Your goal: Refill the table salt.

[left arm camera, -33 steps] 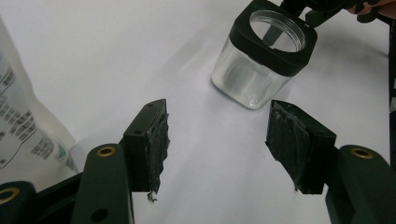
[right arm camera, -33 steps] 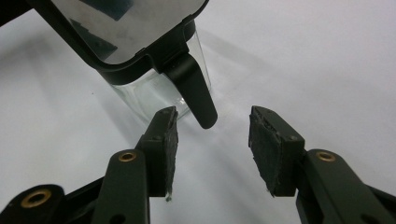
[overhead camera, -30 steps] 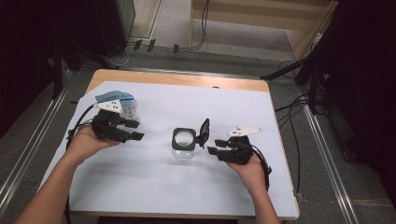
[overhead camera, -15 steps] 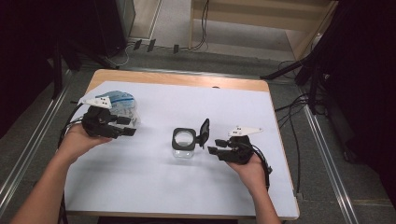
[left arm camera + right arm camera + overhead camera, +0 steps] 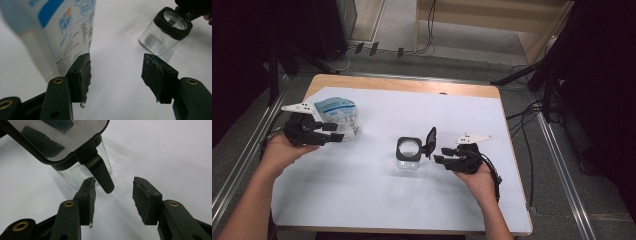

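Since the earlier frame, the left tongs (image 5: 333, 131) have been carried leftward across the worktop (image 5: 377, 210), away from the jar, and are now seen just beside the blue-and-white pouch (image 5: 337, 114) at the far left. Their jaws are spread apart and nothing is gripped between them; in the left gripper view one pad (image 5: 85, 75) is seen close against the printed side of the pouch (image 5: 62, 30), though contact cannot be confirmed. The right tongs (image 5: 438, 154) have been kept in place, just right of the clear jar (image 5: 408, 154). Their jaws are likewise released, and in the right gripper view the black latch tab (image 5: 101, 173) of the jar's raised lid (image 5: 57, 137) is seen hanging just ahead of the gap between the pads, unheld. The jar is placed upright near the middle of the white worktop, its black-rimmed mouth open and its lid swung up on the right side.
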Demonstrator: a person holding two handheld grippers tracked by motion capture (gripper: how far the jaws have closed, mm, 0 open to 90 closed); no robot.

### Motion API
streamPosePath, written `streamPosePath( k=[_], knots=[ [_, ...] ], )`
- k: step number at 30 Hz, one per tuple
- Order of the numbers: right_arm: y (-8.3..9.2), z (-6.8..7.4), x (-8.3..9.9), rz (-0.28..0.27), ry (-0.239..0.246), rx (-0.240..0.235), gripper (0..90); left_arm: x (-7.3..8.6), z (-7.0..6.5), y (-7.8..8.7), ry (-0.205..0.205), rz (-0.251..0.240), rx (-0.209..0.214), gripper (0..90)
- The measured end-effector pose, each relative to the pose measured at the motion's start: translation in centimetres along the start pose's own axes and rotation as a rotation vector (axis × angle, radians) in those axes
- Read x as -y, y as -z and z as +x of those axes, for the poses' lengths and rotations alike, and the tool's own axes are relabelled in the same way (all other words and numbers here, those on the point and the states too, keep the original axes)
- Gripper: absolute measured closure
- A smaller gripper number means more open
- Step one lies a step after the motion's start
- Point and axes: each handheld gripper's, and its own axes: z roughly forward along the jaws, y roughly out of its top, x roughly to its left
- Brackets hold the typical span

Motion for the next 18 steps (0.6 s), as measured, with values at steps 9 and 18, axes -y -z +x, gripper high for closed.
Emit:
streamPosePath(
  k=[9,18],
  knots=[
    [-0.3,0.0,-0.3,0.013,0.002,-0.006,55.0,0.7,1.0,2.6,0.042,-0.059,-0.042,41.9],
    [-0.4,-0.1,-0.3,0.015,0.001,-0.006,54.9,-0.5,2.1,3.5,0.037,-0.02,-0.113,44.1]
  ],
)
